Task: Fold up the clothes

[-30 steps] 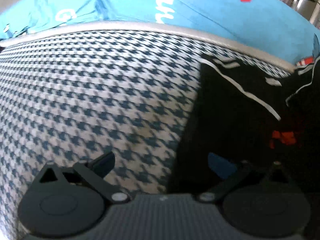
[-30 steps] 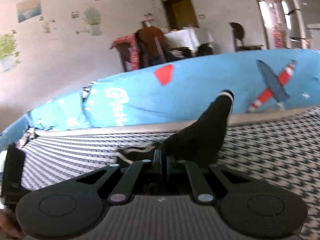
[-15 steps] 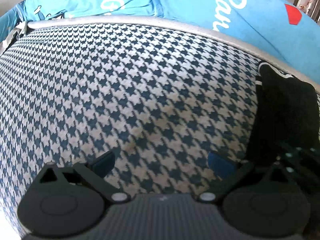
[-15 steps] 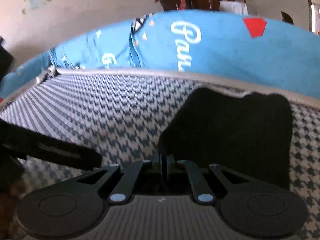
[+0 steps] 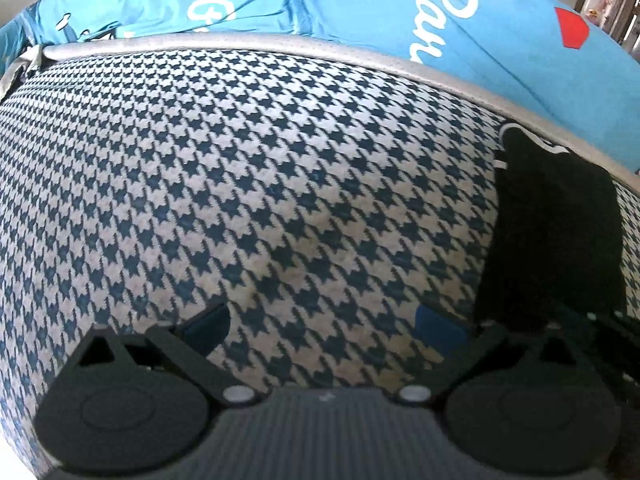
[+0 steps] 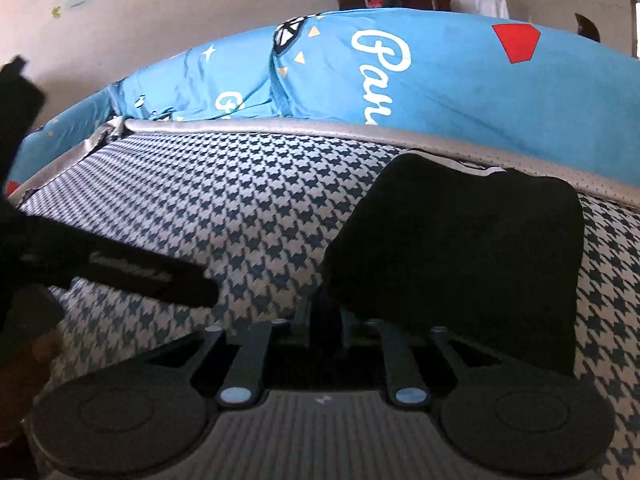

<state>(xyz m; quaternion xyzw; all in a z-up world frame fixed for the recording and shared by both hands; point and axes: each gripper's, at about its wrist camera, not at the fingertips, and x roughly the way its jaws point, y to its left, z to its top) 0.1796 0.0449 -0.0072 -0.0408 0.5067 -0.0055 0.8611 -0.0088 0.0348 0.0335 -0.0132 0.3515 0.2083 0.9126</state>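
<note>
A black garment (image 6: 460,248) with white trim lies folded on the houndstooth cushion (image 6: 248,208), near its grey piped back edge. My right gripper (image 6: 326,312) is shut on the garment's near left corner. In the left wrist view the same black garment (image 5: 556,224) sits at the right. My left gripper (image 5: 320,320) hovers open over bare houndstooth cushion (image 5: 248,200), nothing between its blue-padded fingers (image 5: 438,326). The left gripper's body (image 6: 120,264) shows at the left of the right wrist view.
A blue printed cover (image 6: 420,68) with white lettering and red shapes lies behind the cushion. A grey piped edge (image 5: 280,44) borders the cushion's far side. Chairs and a white-clothed table (image 6: 476,0) stand far back by the wall.
The right gripper has lowered the black garment from a raised bunch to a flat fold on the cushion. The left gripper has swung left, away from the garment, and stays open.
</note>
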